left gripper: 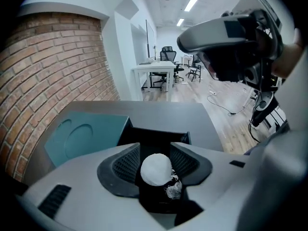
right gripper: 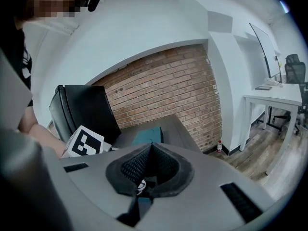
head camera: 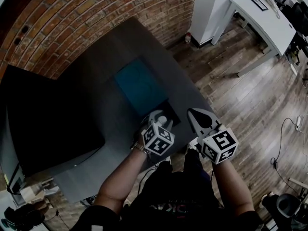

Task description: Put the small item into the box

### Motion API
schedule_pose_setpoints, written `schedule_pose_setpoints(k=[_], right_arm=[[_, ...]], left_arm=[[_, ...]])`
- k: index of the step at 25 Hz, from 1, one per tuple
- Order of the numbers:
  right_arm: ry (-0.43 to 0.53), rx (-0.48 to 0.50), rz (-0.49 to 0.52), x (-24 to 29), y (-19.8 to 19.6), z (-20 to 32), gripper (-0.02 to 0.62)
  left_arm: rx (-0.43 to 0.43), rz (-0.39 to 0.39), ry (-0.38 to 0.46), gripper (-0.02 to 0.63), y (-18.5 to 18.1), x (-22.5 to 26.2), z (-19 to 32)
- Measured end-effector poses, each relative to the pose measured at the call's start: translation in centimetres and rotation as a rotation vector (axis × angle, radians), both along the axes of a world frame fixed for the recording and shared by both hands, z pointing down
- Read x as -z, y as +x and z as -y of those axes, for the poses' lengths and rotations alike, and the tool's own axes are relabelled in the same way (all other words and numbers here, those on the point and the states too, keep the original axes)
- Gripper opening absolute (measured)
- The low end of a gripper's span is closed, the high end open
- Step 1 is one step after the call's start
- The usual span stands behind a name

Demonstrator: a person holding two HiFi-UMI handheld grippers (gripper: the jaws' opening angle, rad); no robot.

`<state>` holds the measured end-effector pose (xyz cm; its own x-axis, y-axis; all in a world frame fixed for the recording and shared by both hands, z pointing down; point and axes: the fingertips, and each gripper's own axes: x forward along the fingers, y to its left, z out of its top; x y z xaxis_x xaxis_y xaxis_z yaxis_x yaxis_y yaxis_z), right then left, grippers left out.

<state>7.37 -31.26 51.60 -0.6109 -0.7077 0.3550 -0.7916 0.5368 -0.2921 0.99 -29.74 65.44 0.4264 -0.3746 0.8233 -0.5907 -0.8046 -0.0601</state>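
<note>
The small white item [left gripper: 155, 169] sits pinched between the fingers of the left gripper [left gripper: 155, 150], roundish with no clear long axis; the open black box [left gripper: 159, 134] lies just beyond and below them, apparently ready to receive it; the right gripper [right gripper: 150, 153], fingers closed on nothing, waits beside; only the left gripper view shows this grip plainly.

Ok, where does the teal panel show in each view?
Head view: centre, just beyond the ball.
Left gripper view: left of middle, against the box.
Right gripper view: near centre, slightly low.
Shared landmark: the brick wall behind it.
</note>
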Motion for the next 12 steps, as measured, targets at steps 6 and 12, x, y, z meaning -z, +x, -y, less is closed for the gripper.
schedule_pose_setpoints(k=[6,12], right_arm=[[0.021,0.021,0.002,0.9,-0.8,0.2,0.018],[0.048,0.043,0.0,2.3,-2.1,-0.5,0.018]], left_arm=[[0.038,-0.055,0.053,0.207,-0.4,2.9,0.3],[0.124,-0.158,0.144,0.204,-1.9,7.2,0.5]])
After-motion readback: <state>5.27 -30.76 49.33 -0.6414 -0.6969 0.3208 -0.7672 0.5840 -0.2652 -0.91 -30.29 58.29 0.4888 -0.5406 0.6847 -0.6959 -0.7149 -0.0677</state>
